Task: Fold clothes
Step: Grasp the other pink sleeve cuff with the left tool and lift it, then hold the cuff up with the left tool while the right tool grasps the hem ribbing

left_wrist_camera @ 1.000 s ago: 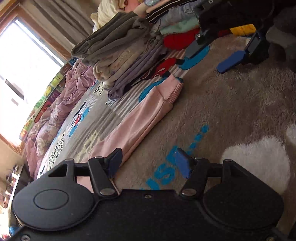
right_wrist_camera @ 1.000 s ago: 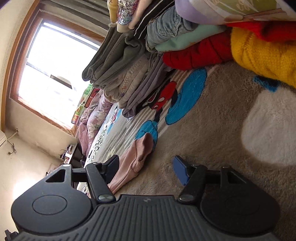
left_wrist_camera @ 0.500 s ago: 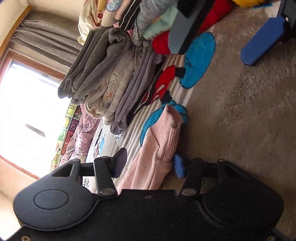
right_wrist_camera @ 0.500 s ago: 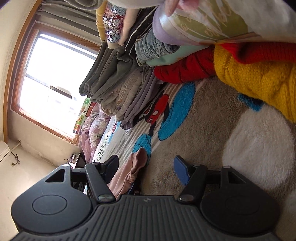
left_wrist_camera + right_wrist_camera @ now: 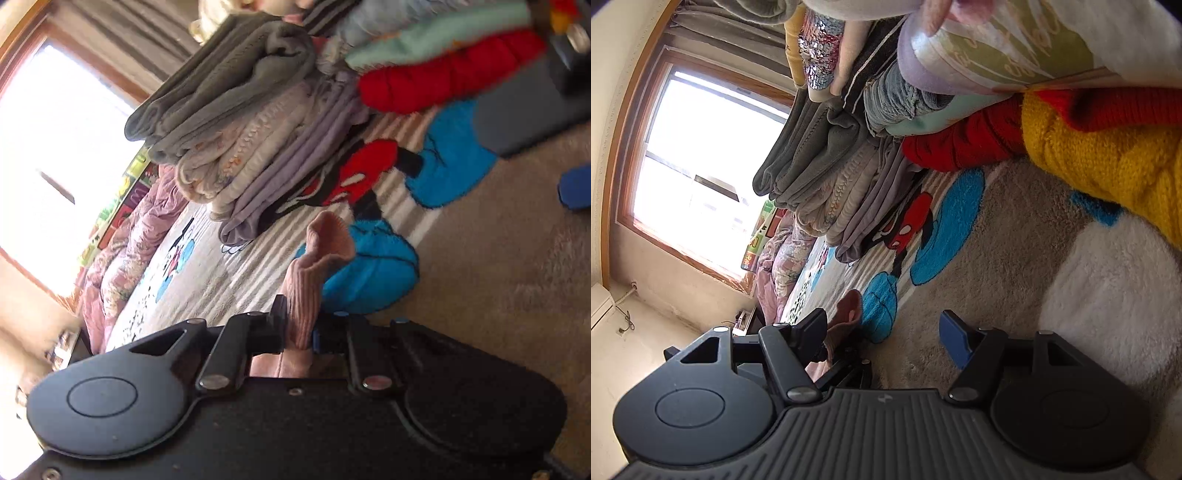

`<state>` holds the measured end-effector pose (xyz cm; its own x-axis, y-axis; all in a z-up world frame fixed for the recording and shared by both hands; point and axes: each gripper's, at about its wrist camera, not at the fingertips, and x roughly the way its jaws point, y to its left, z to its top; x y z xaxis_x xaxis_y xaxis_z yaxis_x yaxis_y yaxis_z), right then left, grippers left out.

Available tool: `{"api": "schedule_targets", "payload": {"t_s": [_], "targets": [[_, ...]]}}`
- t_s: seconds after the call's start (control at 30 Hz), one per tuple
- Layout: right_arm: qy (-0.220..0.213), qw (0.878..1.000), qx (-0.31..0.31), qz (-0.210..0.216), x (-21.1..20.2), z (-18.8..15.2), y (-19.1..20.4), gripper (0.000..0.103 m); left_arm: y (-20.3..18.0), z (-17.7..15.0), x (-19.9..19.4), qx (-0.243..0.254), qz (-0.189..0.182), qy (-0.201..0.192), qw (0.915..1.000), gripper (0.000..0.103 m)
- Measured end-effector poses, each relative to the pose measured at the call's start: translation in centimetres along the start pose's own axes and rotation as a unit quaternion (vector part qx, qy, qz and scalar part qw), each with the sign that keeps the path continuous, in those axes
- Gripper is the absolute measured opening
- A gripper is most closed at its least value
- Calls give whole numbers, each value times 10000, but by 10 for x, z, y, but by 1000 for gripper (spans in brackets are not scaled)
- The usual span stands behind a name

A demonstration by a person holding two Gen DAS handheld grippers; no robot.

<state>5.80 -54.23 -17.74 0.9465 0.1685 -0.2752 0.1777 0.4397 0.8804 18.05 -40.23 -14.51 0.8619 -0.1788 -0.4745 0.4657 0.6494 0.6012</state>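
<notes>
Pinching the ribbed pink knit garment (image 5: 310, 280), the left gripper (image 5: 298, 328) is clamped narrow. Only the right wrist view shows the right gripper (image 5: 882, 332) spread wide over bare beige shaggy rug (image 5: 997, 258), beside the stack of folded grey and cream clothes (image 5: 827, 173).

Both wrist views low, rugward (image 5: 517, 258).

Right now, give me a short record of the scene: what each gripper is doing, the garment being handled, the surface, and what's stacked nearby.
left gripper: shut on the pink garment's ribbed cuff
right gripper: open, holding nothing
pink garment: ribbed cuff sticks up out of the left gripper; the rest hidden behind the gripper body
surface: cartoon-print rug, beige with blue and red patches
folded stack: grey, cream and lilac pieces piled on the rug
other pile: red knit and yellow knit on the rug
background: bright window
</notes>
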Motion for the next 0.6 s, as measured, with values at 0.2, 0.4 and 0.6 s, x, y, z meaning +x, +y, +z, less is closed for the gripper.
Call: {"api": "schedule_targets", "payload": {"t_s": [0.2, 0.4, 0.6], "targets": [[24, 9993, -238, 281, 5, -8, 15, 68, 92, -8, -36, -2236, -411, -273, 9734, 11], [723, 9822, -1600, 667, 34, -48, 73, 68, 201, -48, -54, -4246, -994, -564, 8981, 11], [1482, 9363, -3041, 941, 61, -105, 131, 68, 279, -95, -51, -5447, -971, -599, 8308, 11]]}}
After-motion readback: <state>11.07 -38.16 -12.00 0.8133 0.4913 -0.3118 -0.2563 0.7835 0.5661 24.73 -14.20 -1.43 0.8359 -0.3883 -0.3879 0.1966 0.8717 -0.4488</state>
